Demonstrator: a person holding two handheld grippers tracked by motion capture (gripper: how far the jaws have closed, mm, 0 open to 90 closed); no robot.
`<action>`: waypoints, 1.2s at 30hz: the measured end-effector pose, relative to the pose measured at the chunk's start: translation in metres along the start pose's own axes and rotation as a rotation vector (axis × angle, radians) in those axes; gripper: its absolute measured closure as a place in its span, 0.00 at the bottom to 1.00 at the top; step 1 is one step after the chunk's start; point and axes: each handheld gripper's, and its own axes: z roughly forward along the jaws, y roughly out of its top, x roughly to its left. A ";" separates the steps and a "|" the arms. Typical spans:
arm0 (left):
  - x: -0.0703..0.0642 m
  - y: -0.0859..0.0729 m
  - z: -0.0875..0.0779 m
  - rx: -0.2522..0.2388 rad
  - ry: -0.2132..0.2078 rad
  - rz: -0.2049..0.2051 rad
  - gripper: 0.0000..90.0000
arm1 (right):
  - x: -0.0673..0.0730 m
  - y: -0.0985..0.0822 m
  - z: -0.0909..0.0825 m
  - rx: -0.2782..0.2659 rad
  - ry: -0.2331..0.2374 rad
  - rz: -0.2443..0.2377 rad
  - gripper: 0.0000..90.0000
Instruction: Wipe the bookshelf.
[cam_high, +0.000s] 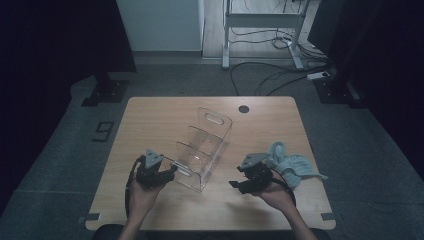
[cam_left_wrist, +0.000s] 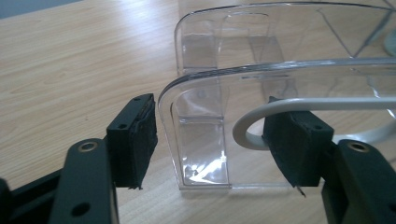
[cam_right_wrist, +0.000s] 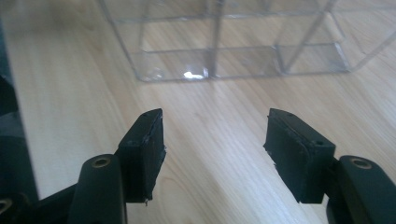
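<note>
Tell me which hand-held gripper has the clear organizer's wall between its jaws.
The left hand-held gripper: its jaws straddle the clear organizer's near end wall. The right hand-held gripper has bare wooden table between its jaws.

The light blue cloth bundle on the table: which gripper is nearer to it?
Right. The right gripper sits just beside the light blue cloth bundle; the left gripper is at the clear acrylic organizer, on the far side from it.

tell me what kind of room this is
Probably a lab or office set up for recording handling tasks. A lone wooden table stands on grey carpet, dark screens flank it, and a desk frame with loose cables stands behind.
</note>
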 end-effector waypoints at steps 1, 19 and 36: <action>-0.001 0.000 0.001 -0.001 0.005 -0.001 0.40 | -0.002 -0.001 -0.001 -0.002 -0.009 0.006 0.40; 0.009 0.000 0.006 -0.008 -0.017 0.030 0.49 | -0.041 -0.022 -0.024 0.012 -0.176 0.108 0.32; 0.009 0.002 0.003 0.019 0.045 0.007 0.47 | -0.090 -0.058 -0.050 0.077 -0.371 0.265 0.17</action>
